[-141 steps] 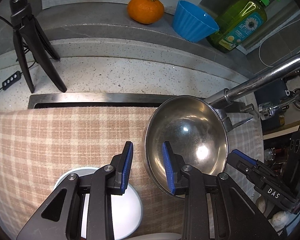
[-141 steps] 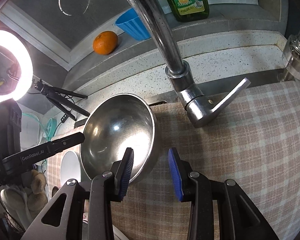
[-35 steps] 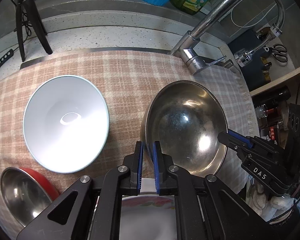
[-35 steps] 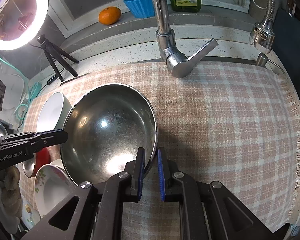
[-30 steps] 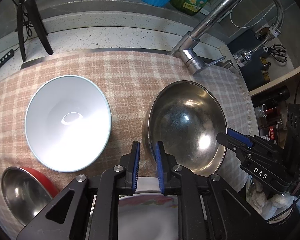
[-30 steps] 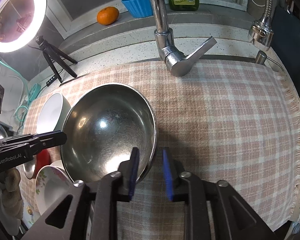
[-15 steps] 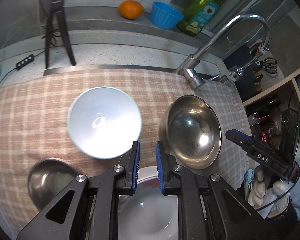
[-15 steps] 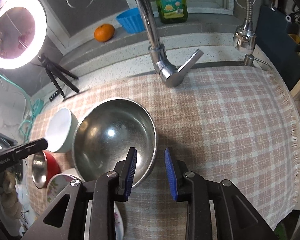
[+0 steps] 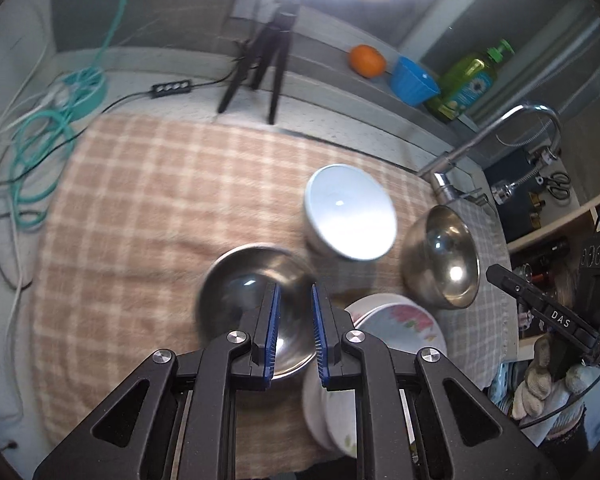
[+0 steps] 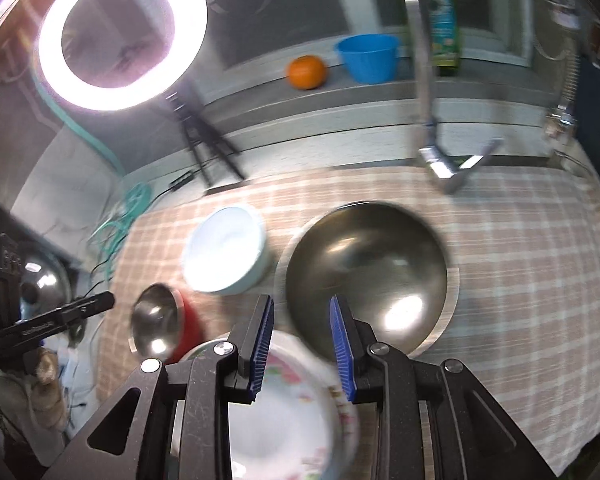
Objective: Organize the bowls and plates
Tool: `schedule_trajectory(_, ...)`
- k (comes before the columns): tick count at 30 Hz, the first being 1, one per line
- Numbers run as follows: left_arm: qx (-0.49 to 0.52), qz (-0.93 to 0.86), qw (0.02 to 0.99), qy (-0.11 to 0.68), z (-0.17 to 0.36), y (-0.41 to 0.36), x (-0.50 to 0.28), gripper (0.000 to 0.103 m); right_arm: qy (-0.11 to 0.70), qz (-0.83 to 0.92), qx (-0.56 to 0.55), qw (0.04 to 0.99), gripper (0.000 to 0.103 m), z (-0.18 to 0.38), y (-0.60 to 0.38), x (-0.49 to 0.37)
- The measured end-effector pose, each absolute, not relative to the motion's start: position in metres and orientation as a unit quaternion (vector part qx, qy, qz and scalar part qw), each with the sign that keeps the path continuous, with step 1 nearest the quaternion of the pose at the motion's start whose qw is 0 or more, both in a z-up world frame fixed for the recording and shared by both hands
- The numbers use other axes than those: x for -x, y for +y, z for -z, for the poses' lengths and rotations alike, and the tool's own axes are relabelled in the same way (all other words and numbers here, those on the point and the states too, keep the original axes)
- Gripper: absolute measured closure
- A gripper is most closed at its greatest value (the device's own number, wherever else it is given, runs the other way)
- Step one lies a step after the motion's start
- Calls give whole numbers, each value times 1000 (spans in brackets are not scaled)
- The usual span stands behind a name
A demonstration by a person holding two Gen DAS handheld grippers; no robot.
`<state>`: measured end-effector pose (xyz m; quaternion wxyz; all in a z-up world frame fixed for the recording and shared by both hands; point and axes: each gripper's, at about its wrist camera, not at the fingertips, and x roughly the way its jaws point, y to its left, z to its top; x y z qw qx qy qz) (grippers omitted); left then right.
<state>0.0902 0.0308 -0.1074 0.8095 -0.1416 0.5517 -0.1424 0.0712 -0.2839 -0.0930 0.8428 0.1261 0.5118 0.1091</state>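
Only your right view caught the small bowl's (image 10: 156,322) red outside; your left gripper (image 9: 294,334) and right gripper (image 10: 300,344) hung slightly parted, empty.

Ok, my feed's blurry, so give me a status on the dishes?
Left tongs empty, narrow gap. Right tongs open, empty. Big steel bowl, white bowl, small steel bowl, floral plate not stacked. Nothing blocking.

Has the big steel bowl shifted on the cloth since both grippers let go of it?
No. The big steel bowl sits just in front of the faucet base, as before; only the cameras pulled back.
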Motion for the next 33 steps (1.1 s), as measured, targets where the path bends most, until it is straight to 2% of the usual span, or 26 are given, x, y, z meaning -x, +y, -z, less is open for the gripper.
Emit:
schedule_trajectory(12, 199, 105, 789, 572, 148, 80, -72, 89, 569, -191, -115, 792, 77, 128, -187, -91)
schedule_trajectory(27, 215, 114, 777, 580, 169, 80, -80, 89, 618, -197, -123, 751, 77, 170, -149, -117)
schedule_trajectory(33, 210, 115, 779, 580, 171, 78, -82, 89, 621, -198, -110, 750, 83, 175, -141, -121)
